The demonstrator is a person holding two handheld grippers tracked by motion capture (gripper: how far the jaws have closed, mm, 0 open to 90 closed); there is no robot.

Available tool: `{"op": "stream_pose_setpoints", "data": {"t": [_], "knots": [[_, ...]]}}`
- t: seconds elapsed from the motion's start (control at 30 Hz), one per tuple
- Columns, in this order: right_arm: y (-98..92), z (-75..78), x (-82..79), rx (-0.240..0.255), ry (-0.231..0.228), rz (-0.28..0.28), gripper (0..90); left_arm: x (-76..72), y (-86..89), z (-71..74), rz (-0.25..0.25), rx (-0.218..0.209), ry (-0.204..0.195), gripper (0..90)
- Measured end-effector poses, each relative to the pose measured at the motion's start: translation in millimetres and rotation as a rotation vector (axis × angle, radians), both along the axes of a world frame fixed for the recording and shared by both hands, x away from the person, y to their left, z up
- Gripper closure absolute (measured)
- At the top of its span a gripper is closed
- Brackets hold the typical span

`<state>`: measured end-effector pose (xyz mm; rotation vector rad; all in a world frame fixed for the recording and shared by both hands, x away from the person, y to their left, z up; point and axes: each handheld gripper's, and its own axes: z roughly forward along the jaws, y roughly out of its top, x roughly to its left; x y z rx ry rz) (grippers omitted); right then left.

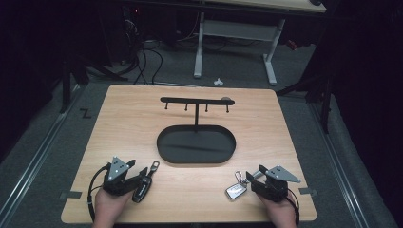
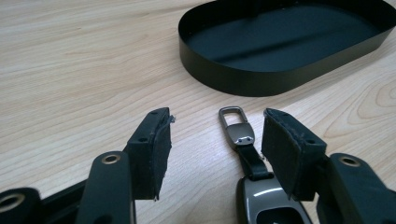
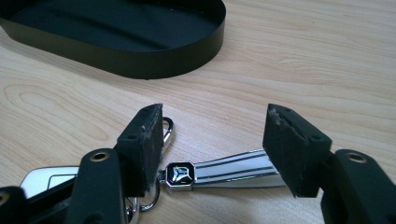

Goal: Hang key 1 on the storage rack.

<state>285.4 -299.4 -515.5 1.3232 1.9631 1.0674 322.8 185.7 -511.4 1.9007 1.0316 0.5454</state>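
1. High view: lying flat on the wooden table (image 1: pixel 123 118) just right of the left gripper (image 1: pixel 138 178), a dark key fob (image 1: pixel 142 189) with its strap and clasp pointing away from the hand. Sitting just left of the right gripper (image 1: pixel 251 179), a silver key fob (image 1: pixel 236 191) with a ring (image 1: pixel 239 175) and strap beside it. Standing ahead of both grippers, between them, a black oval tray (image 1: pixel 196 159) carrying a T-shaped hook rack (image 1: pixel 196 100).

2. Left gripper view: standing apart, roughly half spread, with the pads pressing on nothing. Resting between them, close against the right-hand pad (image 2: pixel 285 149), the dark key fob (image 2: pixel 268 205), its short strap leading forward to a metal clasp (image 2: pixel 236 126) just past the fingertips. Lying farther ahead and to the right, the black oval tray (image 2: pixel 243 79).

3. Right gripper view: again spread about halfway and clamping nothing. Running crosswise between the pads, a striped metal strap (image 3: pixel 233 171) with an emblem piece (image 3: pixel 180 176) near the left-hand pad (image 3: pixel 142 149). Showing behind that left jaw, the silver key fob (image 3: pixel 44 179) and its ring (image 3: pixel 161 196). Sitting ahead to the left, the black oval tray (image 3: pixel 154 63).
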Motion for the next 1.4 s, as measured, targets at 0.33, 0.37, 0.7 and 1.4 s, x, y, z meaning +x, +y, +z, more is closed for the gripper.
{"op": "stream_pose_setpoints", "data": {"t": [0.33, 0.37, 0.7, 1.4], "knots": [[-4.3, 3.3, -3.9, 0.021, -0.030, 0.000, 34.3, -0.6, -0.6, 1.8, 0.002, -0.001, 0.004, 44.7], [-4.4, 3.4, -3.6, 0.021, -0.030, -0.001, 34.1, -1.6, -1.0, 2.7, -0.003, -0.003, 0.008, 46.4], [-2.9, 6.9, -5.7, 0.009, -0.045, 0.014, 35.7, -29.0, -9.7, 7.4, -0.040, 0.115, -0.004, 76.5], [1.1, 1.6, -1.8, 0.014, 0.003, 0.025, 36.0, -40.6, -20.7, -14.7, -0.086, 0.198, 0.078, 89.3]]}}
